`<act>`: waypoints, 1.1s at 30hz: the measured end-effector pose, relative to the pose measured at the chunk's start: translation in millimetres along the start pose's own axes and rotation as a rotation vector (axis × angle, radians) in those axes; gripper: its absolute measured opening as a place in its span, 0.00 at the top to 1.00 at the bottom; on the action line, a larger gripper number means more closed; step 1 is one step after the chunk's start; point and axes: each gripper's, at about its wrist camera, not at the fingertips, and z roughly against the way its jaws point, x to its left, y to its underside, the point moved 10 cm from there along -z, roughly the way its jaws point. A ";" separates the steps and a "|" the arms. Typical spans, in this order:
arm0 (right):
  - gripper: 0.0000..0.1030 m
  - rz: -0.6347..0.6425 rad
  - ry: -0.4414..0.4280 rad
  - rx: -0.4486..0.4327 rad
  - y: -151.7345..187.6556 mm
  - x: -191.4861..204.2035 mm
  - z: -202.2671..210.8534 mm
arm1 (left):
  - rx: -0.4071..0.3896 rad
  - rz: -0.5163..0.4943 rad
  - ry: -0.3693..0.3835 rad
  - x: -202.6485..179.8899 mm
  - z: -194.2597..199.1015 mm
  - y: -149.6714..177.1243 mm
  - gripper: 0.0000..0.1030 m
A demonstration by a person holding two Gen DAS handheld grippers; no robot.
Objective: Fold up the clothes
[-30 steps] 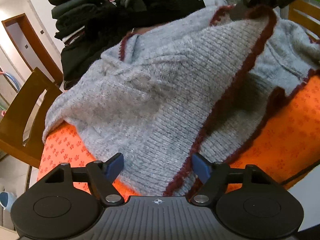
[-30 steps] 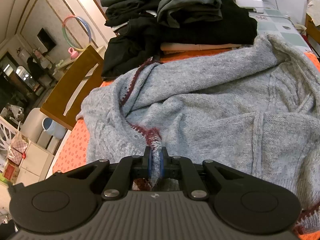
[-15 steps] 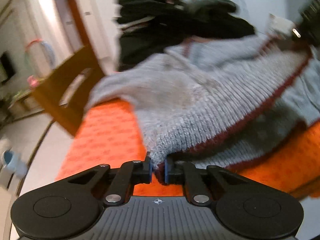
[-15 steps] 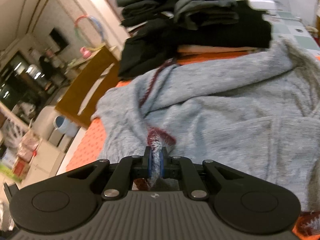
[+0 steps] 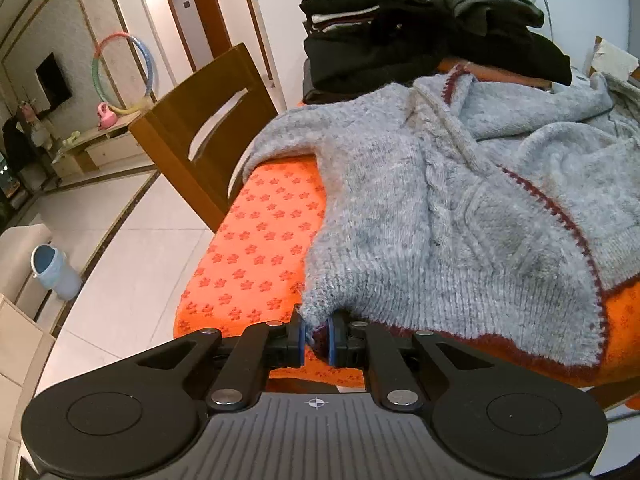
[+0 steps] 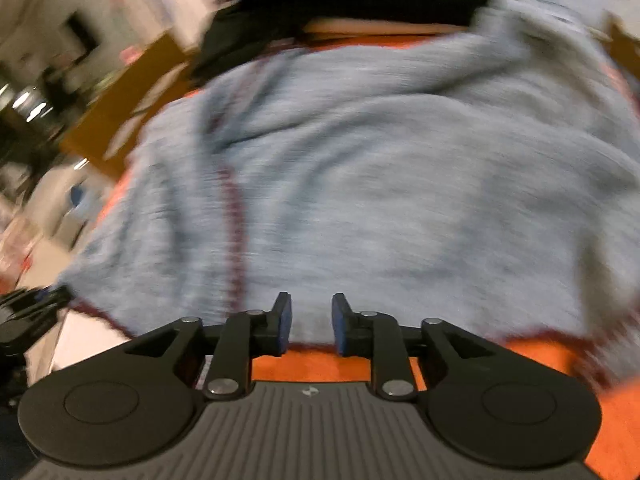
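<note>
Left gripper (image 5: 315,338) — clenched on a corner of the grey sweater (image 5: 460,208), the blue pads (image 5: 301,340) pinching the dark red hem so the knit pulls up into a small peak between them. The gripper sits low at the near edge of the table, pointing down and across the cloth.

Right gripper (image 6: 308,330) — jaws opening, blue pads apart, nothing pressed between them. Grey knit lies just behind the gap; the view is heavily motion-blurred, so finer detail is lost. Whether a pad brushes the wool I cannot tell.

The sweater lies spread and rumpled over the orange tablecloth (image 5: 256,248), which is printed with small red flowers. A cable-knit band runs down the front, and dark red trim follows the edges. One part drapes over the table's left side, towards the wooden chair (image 5: 208,120) drawn up there.

Beyond the sweater, at the far end of the table, a pile of dark folded clothes (image 5: 400,40) — black mostly, stacked in several layers, a dark grey piece on top at the right.

Further out: pale tiled floor, a light blue bin (image 5: 54,268) standing on it at the left, a coloured hoop (image 5: 124,72) leaning against the wall above a low cabinet.
</note>
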 end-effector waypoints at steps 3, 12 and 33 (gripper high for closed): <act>0.72 -0.122 0.142 -0.068 16.2 -55.7 23.7 | 0.027 0.022 0.005 1.7 -9.6 0.0 0.87; 0.51 -0.369 0.409 -0.289 37.6 -162.1 87.1 | 0.088 0.051 0.012 0.4 -24.9 2.0 0.80; 0.90 0.045 0.191 -0.384 -80.2 -37.0 75.9 | -0.074 0.315 0.084 47.3 31.6 -52.8 0.35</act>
